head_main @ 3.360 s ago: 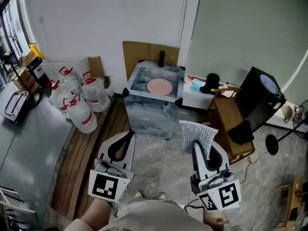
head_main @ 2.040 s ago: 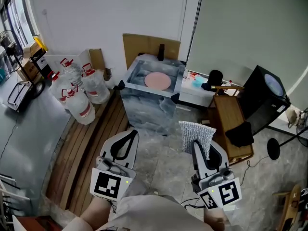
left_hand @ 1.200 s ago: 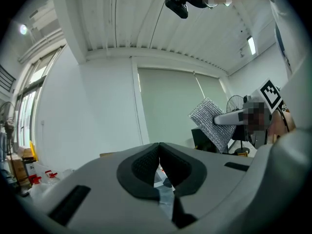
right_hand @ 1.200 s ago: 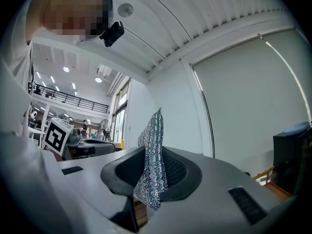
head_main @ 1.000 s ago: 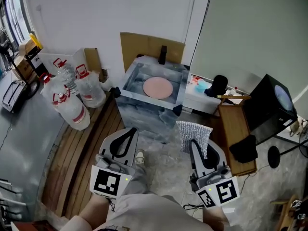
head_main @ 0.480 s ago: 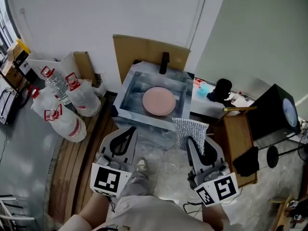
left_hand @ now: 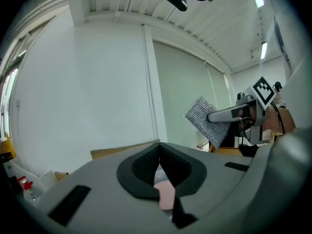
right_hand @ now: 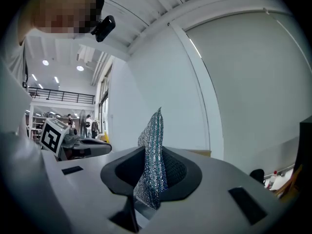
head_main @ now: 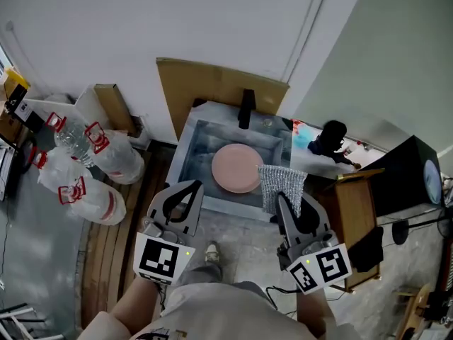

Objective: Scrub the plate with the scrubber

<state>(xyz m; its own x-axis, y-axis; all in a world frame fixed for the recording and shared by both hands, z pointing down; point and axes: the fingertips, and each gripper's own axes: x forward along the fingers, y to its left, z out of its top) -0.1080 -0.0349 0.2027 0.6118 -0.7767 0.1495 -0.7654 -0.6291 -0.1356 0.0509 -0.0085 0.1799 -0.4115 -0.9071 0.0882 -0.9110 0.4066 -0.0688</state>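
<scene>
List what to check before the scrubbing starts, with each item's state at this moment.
1. Scrubber clamped in the right gripper jaws: ok.
2. Left gripper empty, jaws together: ok.
3. Plate lying flat in the sink: ok.
4. Scrubber touching the Plate: not ok, it is held in the air, off the Plate.
5. Nothing lying on top of the Plate: ok.
6. Plate wet or soapy: cannot tell.

The right tongs (right_hand: 151, 179) clamp an upright silvery scrubber (right_hand: 152, 155).
</scene>
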